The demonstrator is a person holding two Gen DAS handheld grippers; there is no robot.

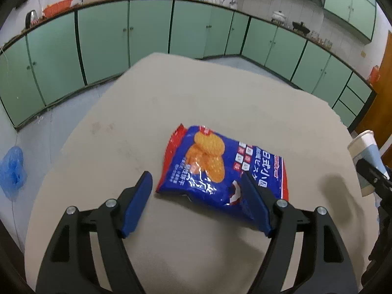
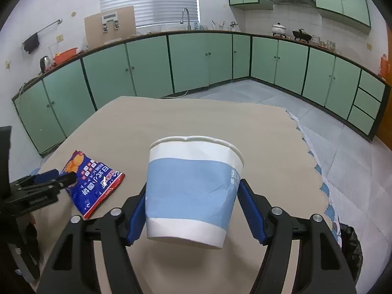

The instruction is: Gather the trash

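Note:
A blue and red snack bag lies flat on the beige table. My left gripper is open just above it, its right finger over the bag's near right part and its left finger over bare table. The bag also shows in the right wrist view, with the left gripper at its left edge. My right gripper is shut on a white and blue paper cup, held upright above the table. The cup shows at the right edge of the left wrist view.
A black-lined trash bin stands on the floor past the table's right edge. Green cabinets run along the far walls. A blue plastic bag lies on the floor to the left. The tablecloth's scalloped edge hangs at right.

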